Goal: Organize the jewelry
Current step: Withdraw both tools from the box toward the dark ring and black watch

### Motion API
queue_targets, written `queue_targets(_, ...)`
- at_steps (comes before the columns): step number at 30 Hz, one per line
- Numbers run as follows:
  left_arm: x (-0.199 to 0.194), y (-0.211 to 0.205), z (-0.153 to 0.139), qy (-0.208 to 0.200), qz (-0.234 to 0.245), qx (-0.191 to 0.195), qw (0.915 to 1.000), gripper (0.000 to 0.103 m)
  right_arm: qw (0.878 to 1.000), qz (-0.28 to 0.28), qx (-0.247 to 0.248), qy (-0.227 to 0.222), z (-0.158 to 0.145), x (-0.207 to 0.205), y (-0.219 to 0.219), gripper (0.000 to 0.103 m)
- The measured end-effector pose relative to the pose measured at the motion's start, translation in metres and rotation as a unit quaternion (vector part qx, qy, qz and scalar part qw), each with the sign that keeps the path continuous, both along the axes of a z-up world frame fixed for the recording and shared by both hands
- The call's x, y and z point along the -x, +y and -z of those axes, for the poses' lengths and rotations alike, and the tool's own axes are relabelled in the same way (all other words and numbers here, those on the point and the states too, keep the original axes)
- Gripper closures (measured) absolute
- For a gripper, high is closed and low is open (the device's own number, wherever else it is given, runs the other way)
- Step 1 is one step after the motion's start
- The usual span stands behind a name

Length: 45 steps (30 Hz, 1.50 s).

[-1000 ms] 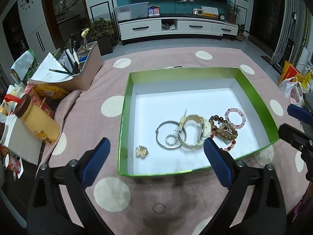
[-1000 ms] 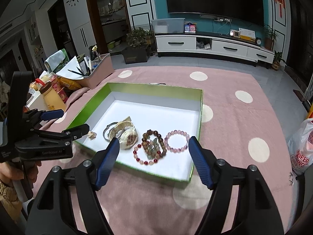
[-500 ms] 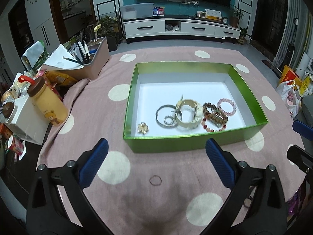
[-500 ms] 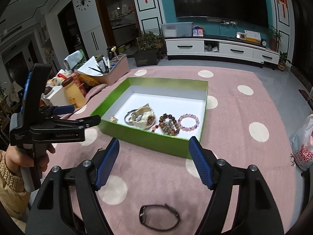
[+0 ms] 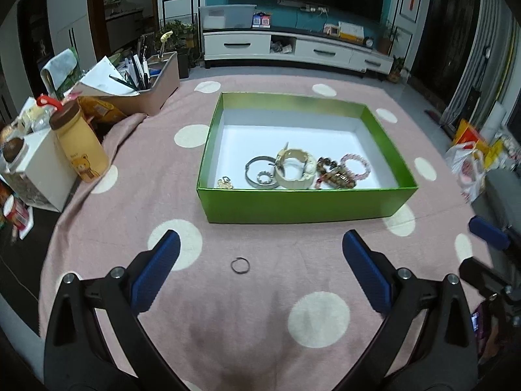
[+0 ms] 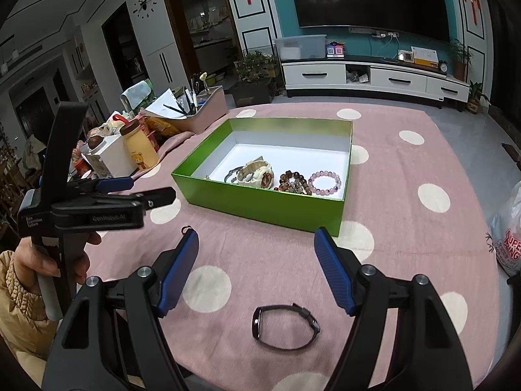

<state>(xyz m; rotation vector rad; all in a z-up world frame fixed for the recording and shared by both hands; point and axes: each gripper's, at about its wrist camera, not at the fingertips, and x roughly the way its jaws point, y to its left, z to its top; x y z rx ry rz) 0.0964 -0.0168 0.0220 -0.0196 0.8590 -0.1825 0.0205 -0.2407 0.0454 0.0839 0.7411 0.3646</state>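
Observation:
A green box [image 5: 293, 208] [image 6: 260, 202] on the pink dotted cloth holds a cream watch [image 5: 294, 169] [image 6: 255, 174], silver bangles [image 5: 257, 172], bead bracelets [image 5: 355, 166] [image 6: 325, 182] and a small gold brooch [image 5: 224, 183]. A small dark ring [image 5: 240, 265] lies on the cloth in front of the box, between the fingers of my open, empty left gripper [image 5: 260, 270]. A black watch [image 6: 285, 327] lies on the cloth just below my open, empty right gripper [image 6: 257, 272]. The left gripper also shows in the right wrist view [image 6: 143, 192].
At the left stand a yellow bear bottle [image 5: 79, 143], a white box [image 5: 42, 169], snack bags and a pink organiser with pens [image 5: 143, 88]. A plastic bag [image 6: 508, 238] sits at the right. A TV cabinet [image 5: 293, 49] stands beyond the table.
Both grippers have pulled back from the box toward the table's near edge. The ring and the black watch have come into view on the cloth. Both grippers stay open.

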Motion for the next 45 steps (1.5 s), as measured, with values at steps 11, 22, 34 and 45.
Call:
queue_targets(11, 0.018, 0.036, 0.001, 0.011, -0.019, 0.097, 0.995, 0.002, 1.0, -0.005, 0.005, 0.007, 0.008, 0.021, -0.006, 0.029)
queue_targets(22, 0.027, 0.027, 0.001, -0.024, 0.025, 0.045, 0.9984, 0.002, 0.999, -0.017, 0.011, 0.028, 0.023, 0.031, -0.006, 0.029)
queue_targets(34, 0.014, 0.022, 0.041, 0.039, 0.004, 0.01, 0.9992, 0.002, 0.997, -0.033, 0.045, 0.056, 0.051, 0.03, 0.008, 0.029)
queue_targets(45, 0.005, 0.017, 0.053, 0.041, -0.006, -0.018, 0.999, 0.002, 0.992, -0.049, 0.088, 0.081, 0.077, 0.024, 0.023, 0.029)
